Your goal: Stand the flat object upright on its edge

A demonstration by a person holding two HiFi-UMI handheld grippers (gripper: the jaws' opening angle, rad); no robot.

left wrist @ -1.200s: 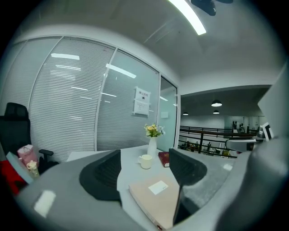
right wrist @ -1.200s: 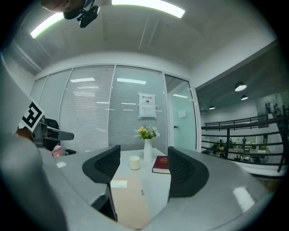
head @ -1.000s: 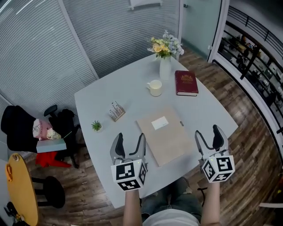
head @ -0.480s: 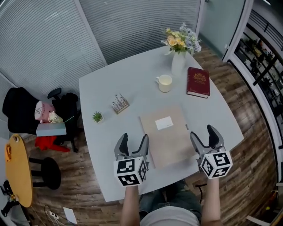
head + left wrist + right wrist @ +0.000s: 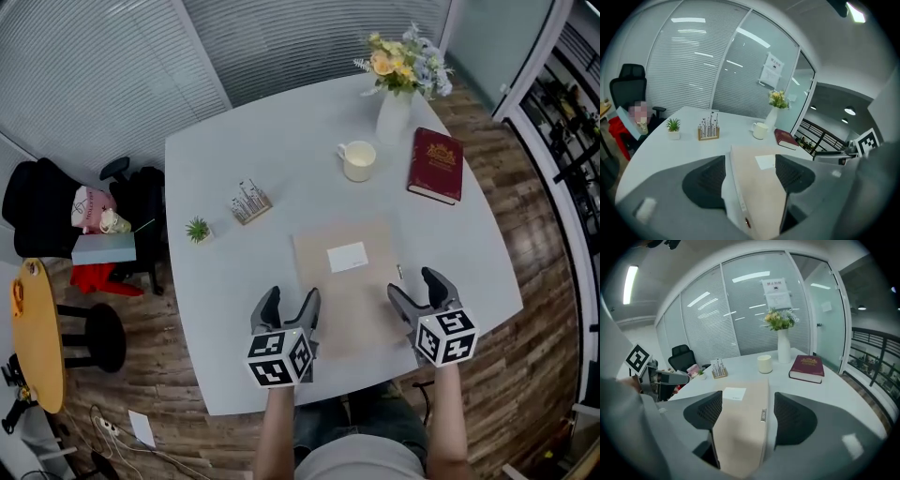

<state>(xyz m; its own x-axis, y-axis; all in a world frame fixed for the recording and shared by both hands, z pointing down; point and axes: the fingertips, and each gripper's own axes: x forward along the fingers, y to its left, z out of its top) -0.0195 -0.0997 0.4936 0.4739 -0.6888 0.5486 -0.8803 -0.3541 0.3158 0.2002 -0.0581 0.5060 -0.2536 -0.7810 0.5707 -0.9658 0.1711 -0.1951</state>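
Observation:
A flat beige folder (image 5: 345, 281) with a white label lies on the pale grey table (image 5: 234, 281), close to its near edge. My left gripper (image 5: 292, 302) is open at the folder's near left corner. In the left gripper view the folder (image 5: 757, 187) has its left edge lying between the jaws of the left gripper (image 5: 750, 173). My right gripper (image 5: 417, 289) is open at the near right corner. The right gripper view shows the folder (image 5: 740, 427) and its right edge, with a small metal clasp, between the jaws of the right gripper (image 5: 743, 411). Neither gripper is closed on it.
Beyond the folder stand a white mug (image 5: 357, 160), a dark red book (image 5: 435, 166), a vase of flowers (image 5: 395, 103), a small potted plant (image 5: 198, 230) and a wooden desk stand (image 5: 249, 202). A chair with clothes (image 5: 56, 225) and a yellow round table (image 5: 37, 347) are on the left.
Both grippers have moved forward and inward onto the folder's near corners, still open. The folder has not moved.

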